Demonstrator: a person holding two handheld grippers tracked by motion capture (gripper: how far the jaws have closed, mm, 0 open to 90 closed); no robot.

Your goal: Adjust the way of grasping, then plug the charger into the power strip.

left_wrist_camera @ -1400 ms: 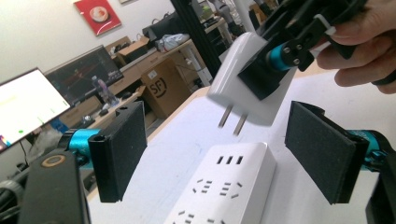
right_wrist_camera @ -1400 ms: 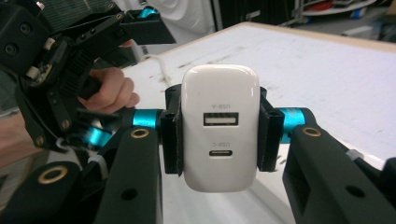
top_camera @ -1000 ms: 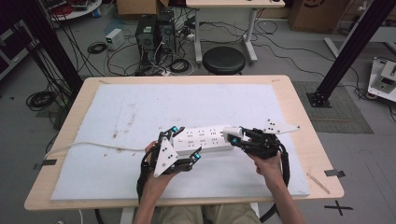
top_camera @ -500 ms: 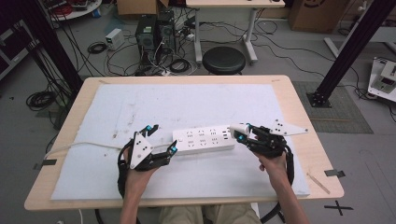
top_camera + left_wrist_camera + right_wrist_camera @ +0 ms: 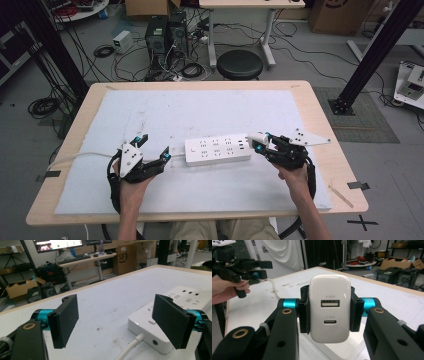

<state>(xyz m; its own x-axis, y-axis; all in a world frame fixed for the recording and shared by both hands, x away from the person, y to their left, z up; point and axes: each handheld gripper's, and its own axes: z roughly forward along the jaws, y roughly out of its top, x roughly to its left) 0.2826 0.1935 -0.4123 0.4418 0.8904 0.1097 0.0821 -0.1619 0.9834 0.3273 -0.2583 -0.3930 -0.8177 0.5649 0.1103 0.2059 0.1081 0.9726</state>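
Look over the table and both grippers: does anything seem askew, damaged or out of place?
Nothing stands out. The power strip lies flat on the mat, the right gripper holds the white USB charger squarely, and the left gripper is open beside the strip's cable end.

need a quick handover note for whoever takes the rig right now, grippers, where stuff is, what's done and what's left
Right gripper: shut on the white USB charger, held at the right end of the power strip.
Left gripper: open, holding nothing, just left of the strip near its cable.
Power strip: flat on the white mat, mid-table.
Done: charger picked up and held.
Left: charger is not seated in a socket; it likely goes into the strip, with the left gripper free to steady it.
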